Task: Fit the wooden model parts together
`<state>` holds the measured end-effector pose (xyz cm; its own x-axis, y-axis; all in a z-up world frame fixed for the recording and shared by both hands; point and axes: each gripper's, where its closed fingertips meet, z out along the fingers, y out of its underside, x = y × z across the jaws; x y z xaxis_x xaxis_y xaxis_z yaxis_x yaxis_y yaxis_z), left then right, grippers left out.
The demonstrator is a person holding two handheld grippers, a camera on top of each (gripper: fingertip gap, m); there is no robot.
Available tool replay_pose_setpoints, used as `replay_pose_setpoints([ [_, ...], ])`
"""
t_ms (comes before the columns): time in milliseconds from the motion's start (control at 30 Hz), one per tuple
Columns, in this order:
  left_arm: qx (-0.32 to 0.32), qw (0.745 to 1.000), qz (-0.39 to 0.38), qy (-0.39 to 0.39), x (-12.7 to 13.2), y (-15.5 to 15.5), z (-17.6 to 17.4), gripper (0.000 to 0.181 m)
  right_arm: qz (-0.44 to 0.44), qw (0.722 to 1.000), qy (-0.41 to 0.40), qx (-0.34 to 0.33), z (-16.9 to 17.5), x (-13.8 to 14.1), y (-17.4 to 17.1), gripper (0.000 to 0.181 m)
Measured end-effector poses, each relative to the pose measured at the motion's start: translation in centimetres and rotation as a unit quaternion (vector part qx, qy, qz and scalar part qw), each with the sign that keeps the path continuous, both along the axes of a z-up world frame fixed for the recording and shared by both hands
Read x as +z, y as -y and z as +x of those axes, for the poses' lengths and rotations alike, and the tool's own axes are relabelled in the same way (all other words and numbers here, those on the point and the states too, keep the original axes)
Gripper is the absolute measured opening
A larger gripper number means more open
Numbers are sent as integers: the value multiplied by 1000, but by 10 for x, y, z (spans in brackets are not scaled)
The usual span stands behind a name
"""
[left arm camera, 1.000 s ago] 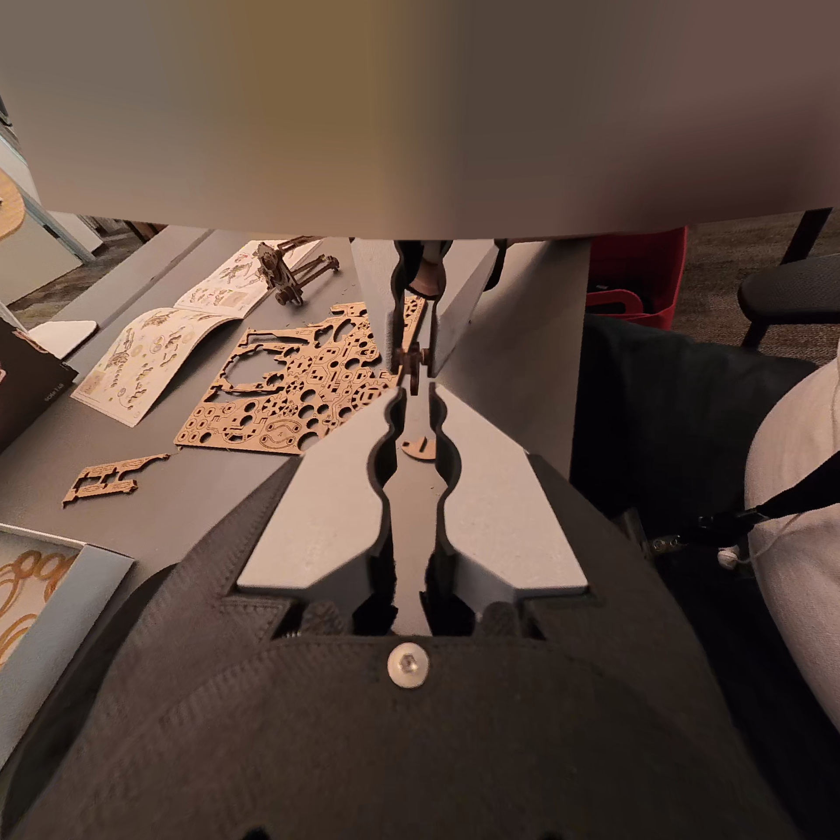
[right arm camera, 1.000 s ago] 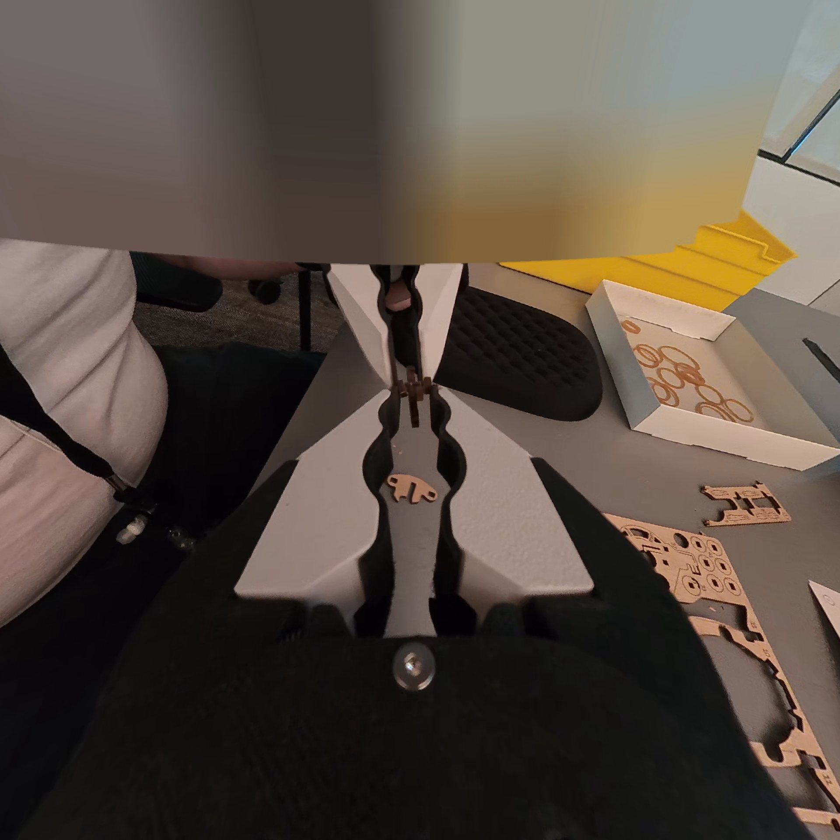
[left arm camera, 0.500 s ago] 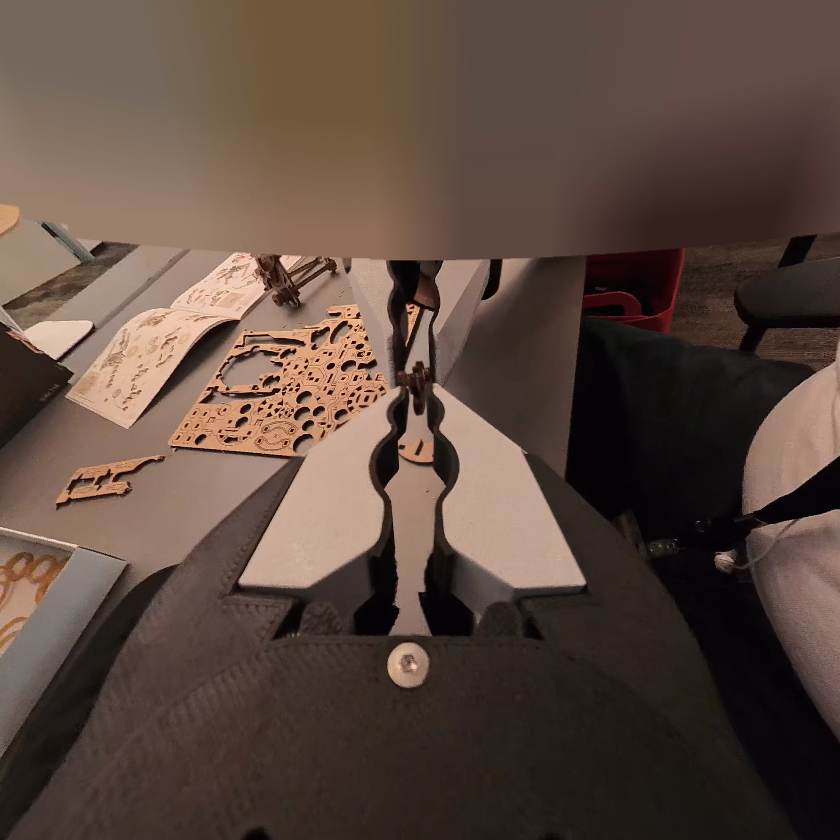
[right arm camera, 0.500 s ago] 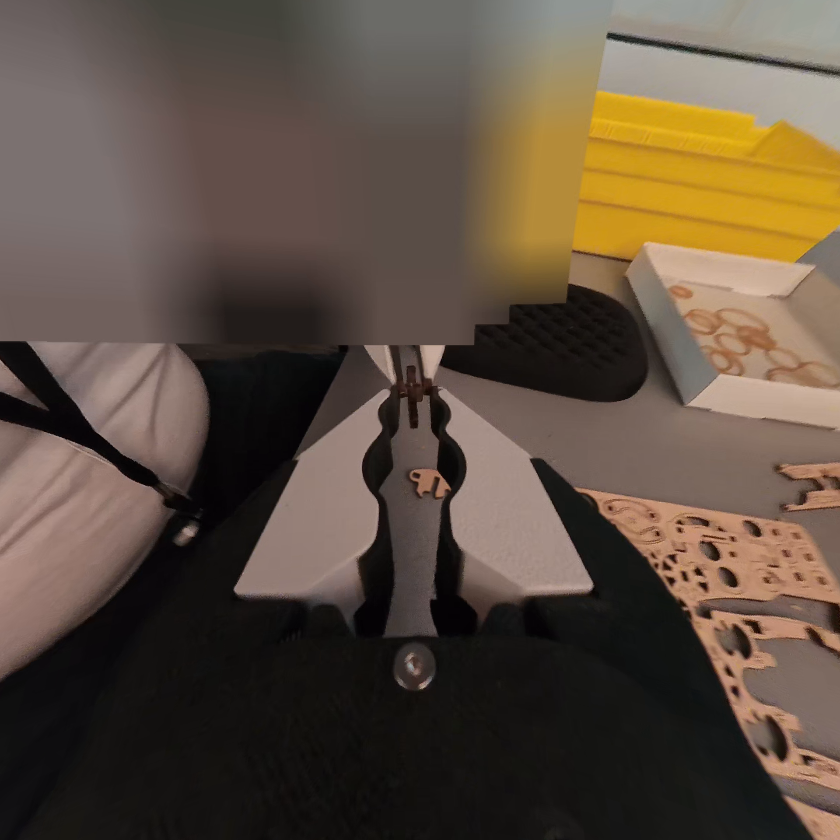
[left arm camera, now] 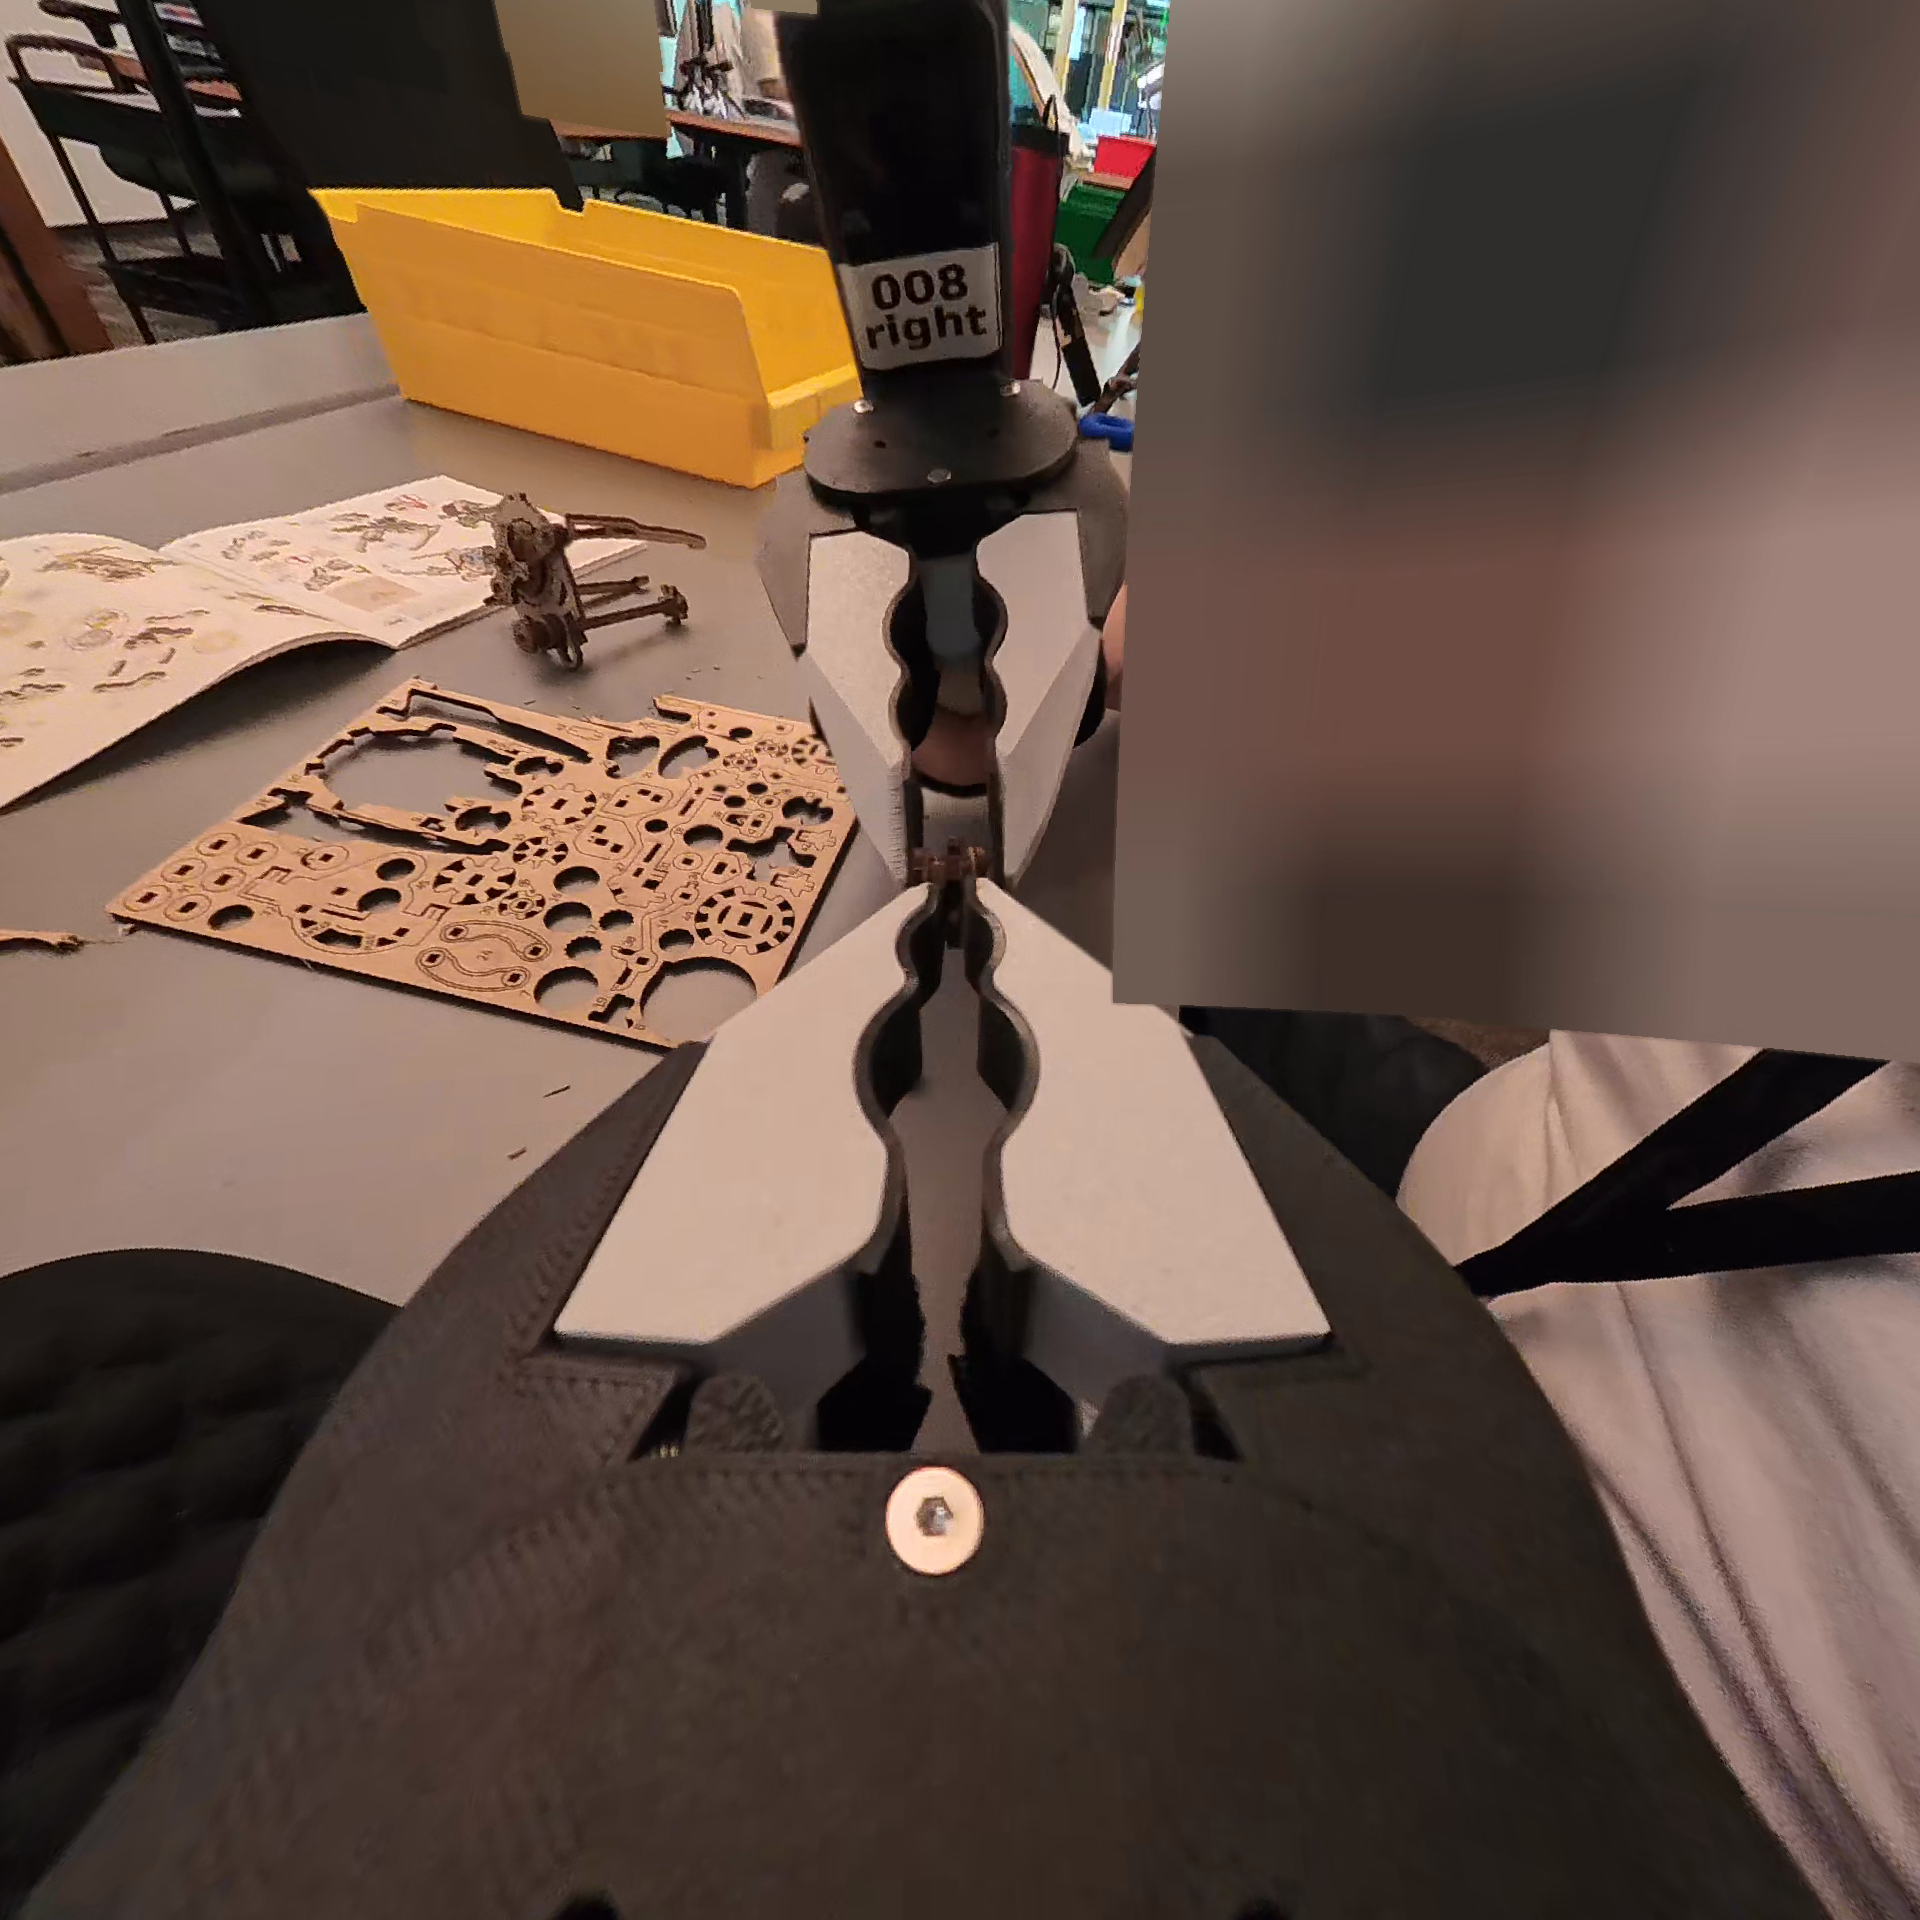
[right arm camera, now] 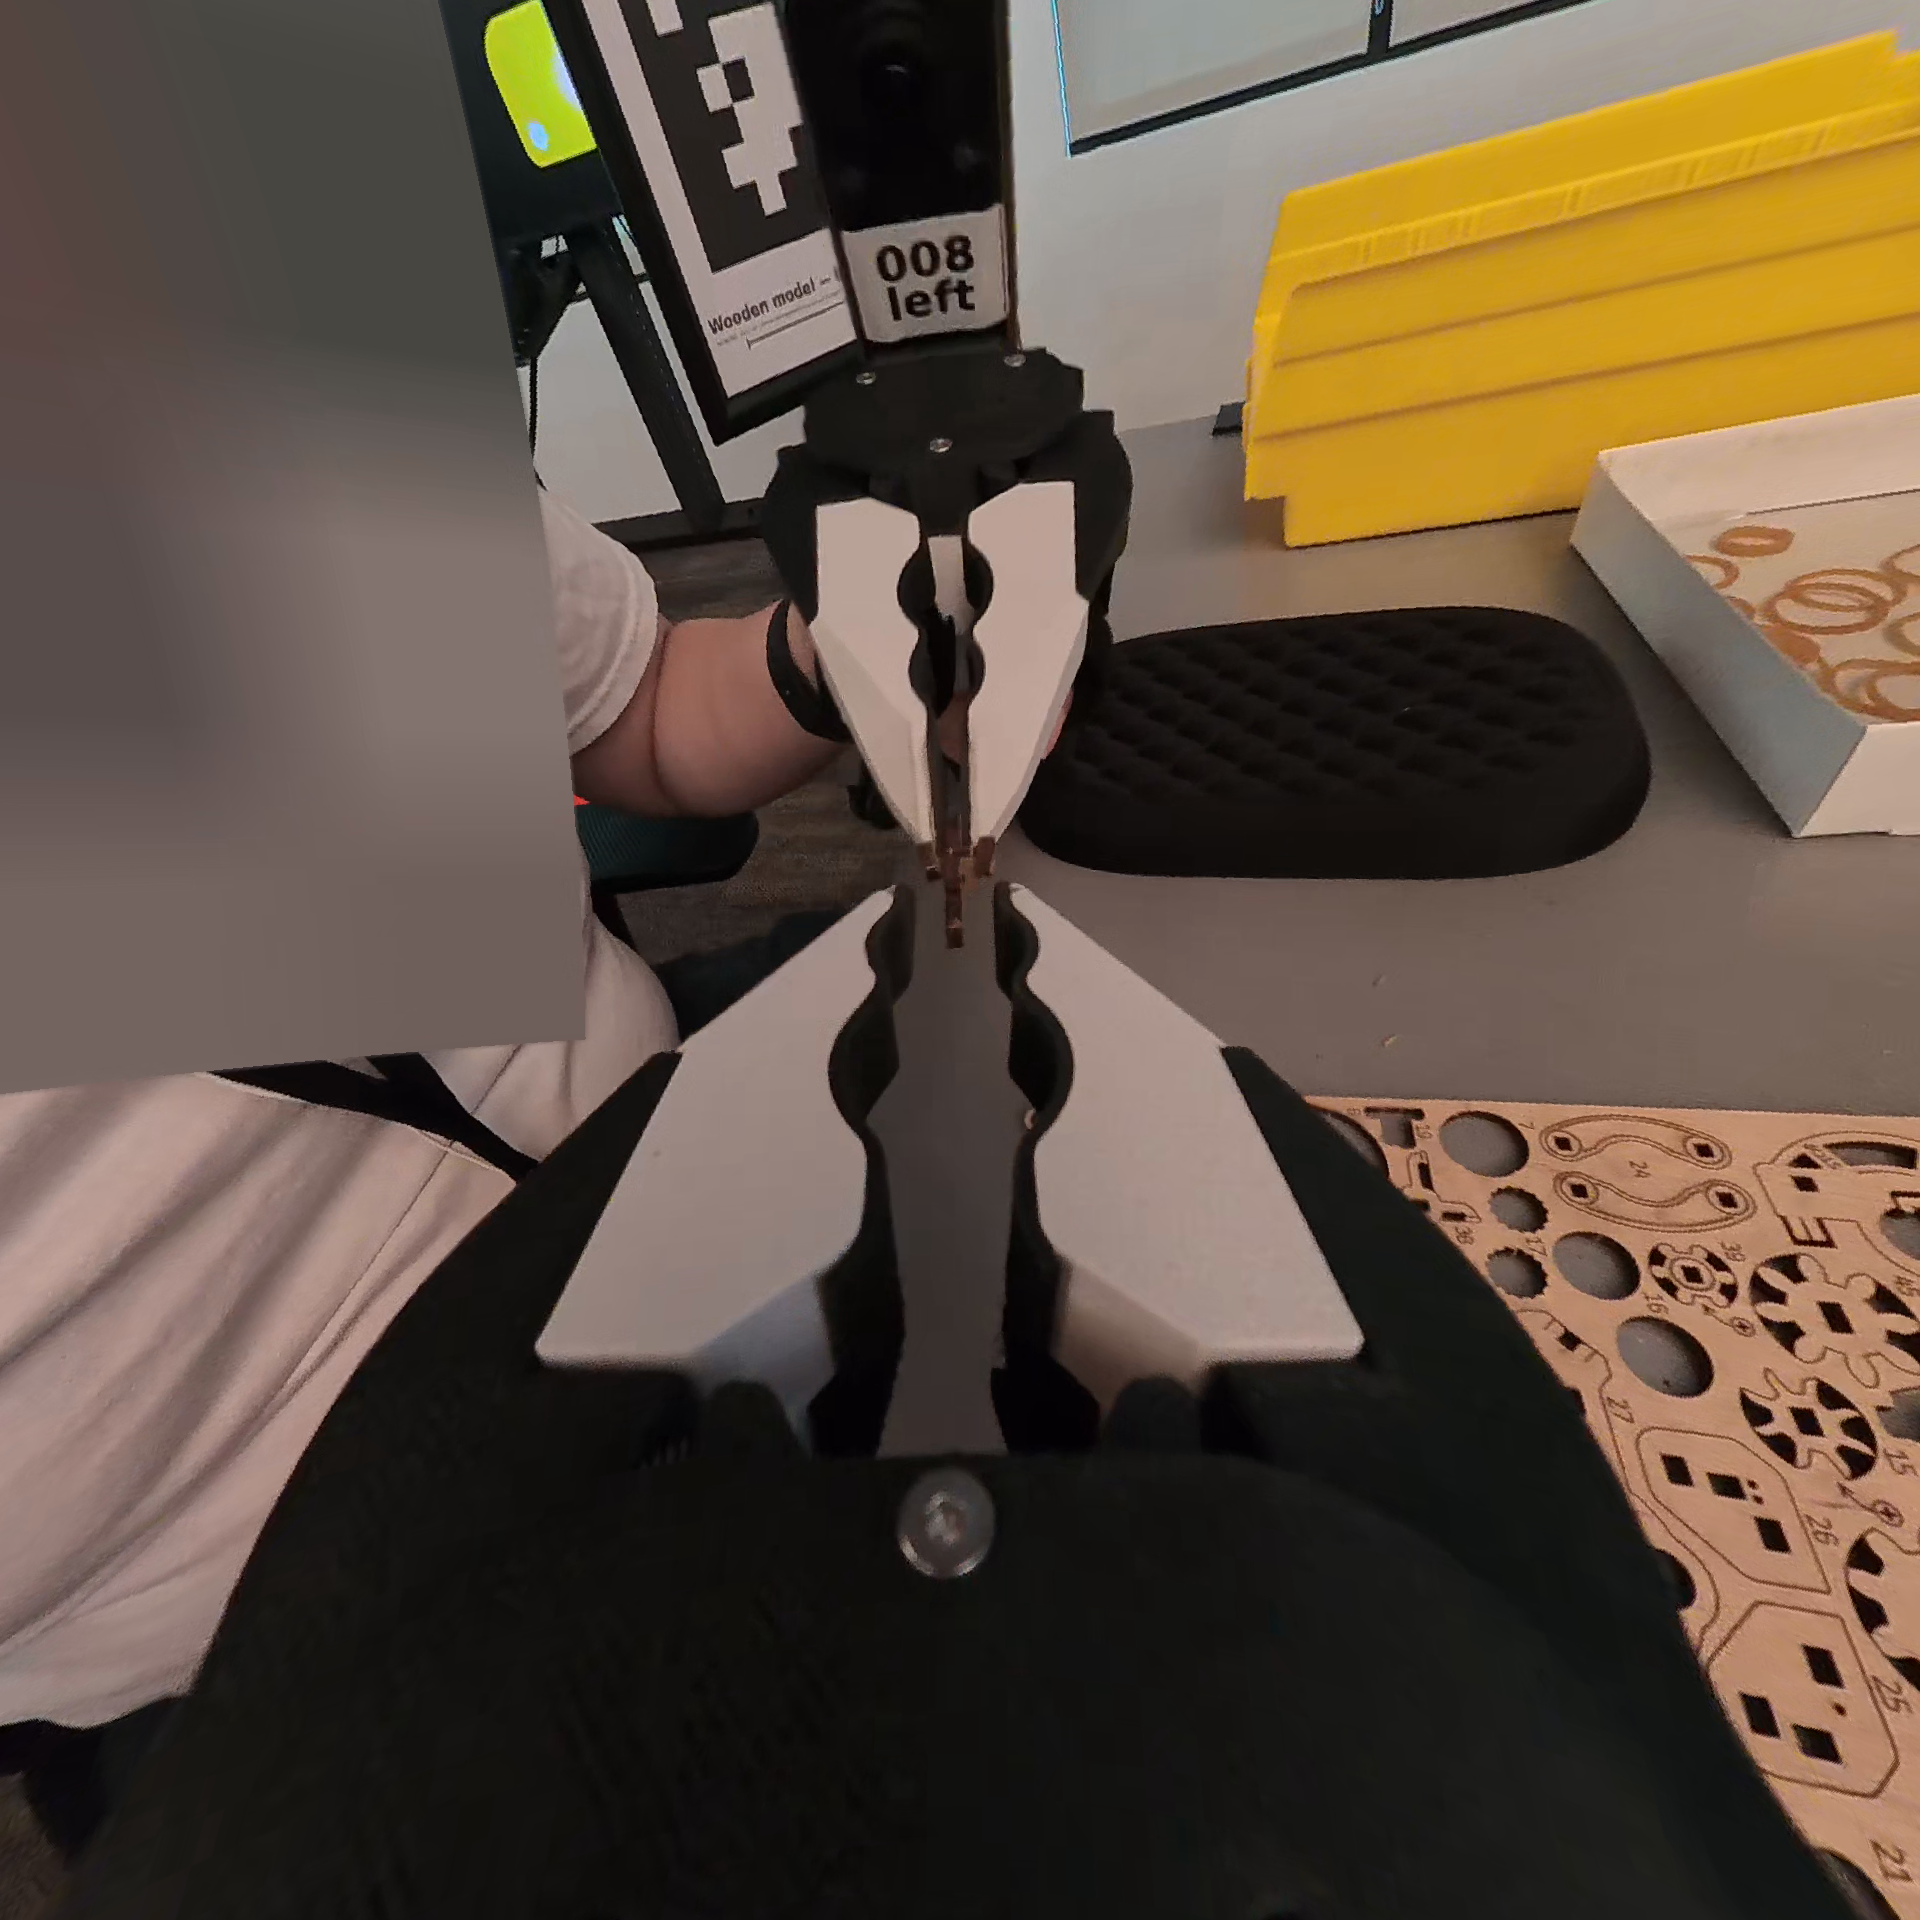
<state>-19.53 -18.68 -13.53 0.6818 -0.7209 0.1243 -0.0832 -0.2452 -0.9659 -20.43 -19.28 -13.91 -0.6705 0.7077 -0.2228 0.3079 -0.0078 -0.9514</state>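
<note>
Wooden parts [left arm camera: 948,871] pinched tip-to-tip between two grippers, dead centre, above table edge. Left gripper [left arm camera: 943,914] clamped on piece. Right gripper [right arm camera: 948,902] tips parted, small stem between them, probably not touching. One white tray [right arm camera: 1704,675] at 2 o'clock holding wooden rings, count unclear. One yellow bin [left arm camera: 582,312] at 11, contents hidden. One punched sheet [left arm camera: 499,862], one booklet [left arm camera: 208,603], one part-built model [left arm camera: 551,592] at 10.
</note>
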Motion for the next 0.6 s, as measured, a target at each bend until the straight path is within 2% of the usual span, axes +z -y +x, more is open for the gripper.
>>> replay_pose_setpoints([
  [233,17,1000,7,-9,-2,-3,-3,1,31,999,-15,-33,-6,-1,-7,18],
  [333,28,999,18,-15,1,-4,-5,1,38,998,-31,-43,-5,4,-12,14],
  [467,26,999,31,-30,1,-3,-3,1,56,997,-54,-18,1,7,-2,12],
  [600,27,997,46,-47,2,-3,-1,1,73,995,-70,-21,1,9,-1,12],
])
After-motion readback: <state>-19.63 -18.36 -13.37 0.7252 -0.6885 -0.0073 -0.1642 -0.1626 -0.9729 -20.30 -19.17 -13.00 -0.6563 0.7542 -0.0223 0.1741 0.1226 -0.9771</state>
